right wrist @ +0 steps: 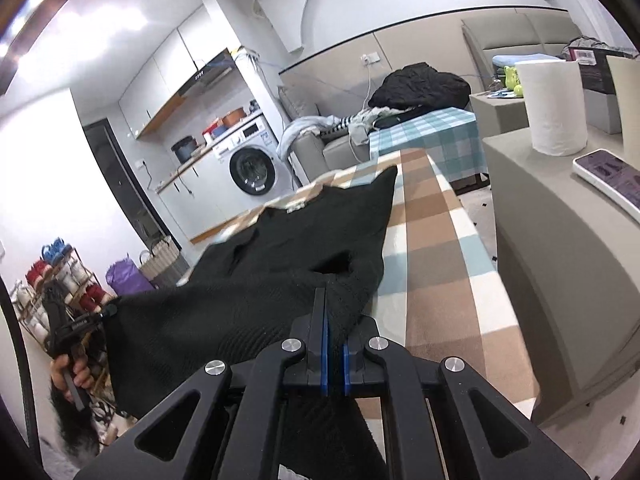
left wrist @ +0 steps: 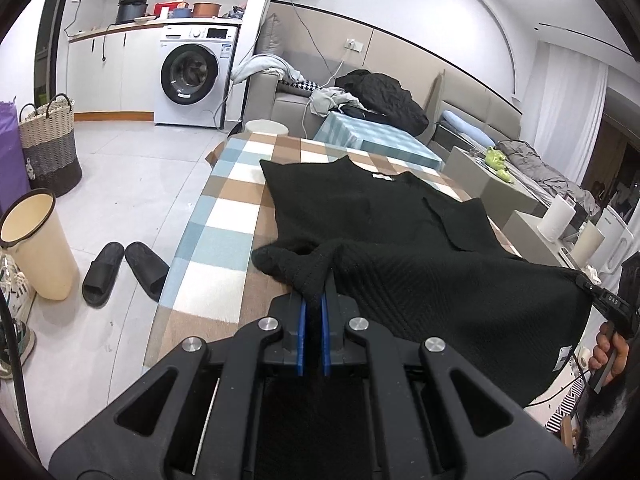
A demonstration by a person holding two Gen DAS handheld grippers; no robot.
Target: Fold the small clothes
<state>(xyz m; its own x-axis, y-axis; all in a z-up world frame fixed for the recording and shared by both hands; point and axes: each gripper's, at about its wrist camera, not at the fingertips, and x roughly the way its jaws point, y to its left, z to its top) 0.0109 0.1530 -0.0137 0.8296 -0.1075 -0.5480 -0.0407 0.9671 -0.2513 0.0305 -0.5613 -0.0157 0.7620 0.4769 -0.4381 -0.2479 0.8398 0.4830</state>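
Note:
A black knit garment [left wrist: 380,220] lies on the checked tablecloth [left wrist: 224,216], its neck with a white label at the far end. My left gripper [left wrist: 314,292] is shut on the near left corner of its hem, which bunches over the blue pads. The near hem hangs lifted between both grippers. In the left wrist view the right gripper [left wrist: 588,286] pinches the other corner at the right edge, held by a hand [left wrist: 608,354]. In the right wrist view my right gripper [right wrist: 334,312] is shut on the black garment [right wrist: 304,248], and the left gripper [right wrist: 106,314] grips the far corner.
Left of the table are black slippers [left wrist: 124,270], a cream bin [left wrist: 38,240] and a woven basket [left wrist: 50,144]. A washing machine [left wrist: 192,76] stands behind. A sofa with a black coat [left wrist: 384,98] lies beyond the table. A grey cabinet [right wrist: 560,240] with a paper roll [right wrist: 554,106] stands close on the right.

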